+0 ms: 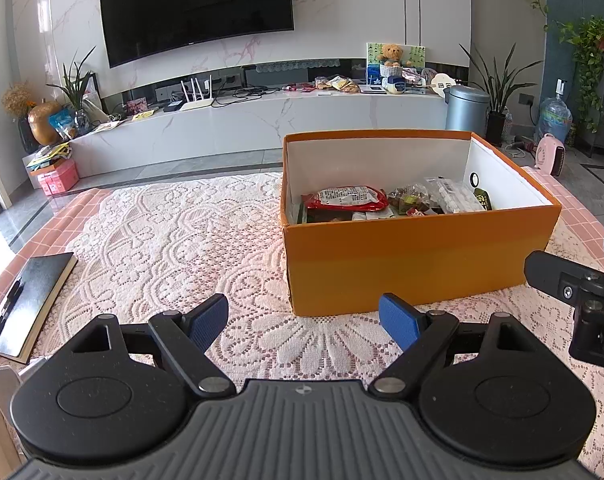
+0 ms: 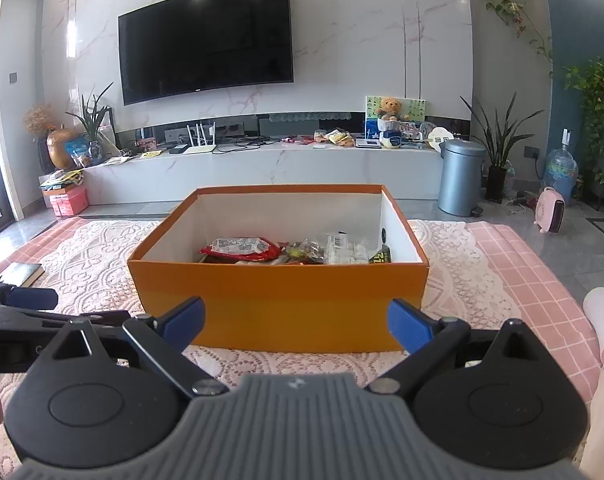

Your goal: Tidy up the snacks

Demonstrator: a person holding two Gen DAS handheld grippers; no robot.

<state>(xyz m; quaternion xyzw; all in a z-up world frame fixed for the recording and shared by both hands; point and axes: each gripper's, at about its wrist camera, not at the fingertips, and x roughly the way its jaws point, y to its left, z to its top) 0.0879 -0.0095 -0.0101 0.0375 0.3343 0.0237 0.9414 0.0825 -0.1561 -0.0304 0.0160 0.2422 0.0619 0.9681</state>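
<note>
An open orange box [image 1: 414,256] with white inner walls stands on the lace-covered table; it also shows in the right wrist view [image 2: 277,300]. Inside lie several snack packs: a red packet [image 1: 348,198] [image 2: 241,248], a clear bag of brown sweets [image 1: 410,198] [image 2: 306,252], a clear bag of white pieces [image 1: 454,194] [image 2: 346,250] and a dark green pack [image 1: 482,200] [image 2: 380,257]. My left gripper [image 1: 304,322] is open and empty, in front of the box's left corner. My right gripper [image 2: 297,324] is open and empty, just before the box's front wall.
A black notebook with a pen [image 1: 25,300] lies at the table's left edge. The lace cloth [image 1: 173,248] covers a pink checked cloth [image 2: 522,280]. Beyond the table stand a TV bench [image 1: 261,116], a grey bin [image 2: 460,178] and a pink heater [image 2: 550,210].
</note>
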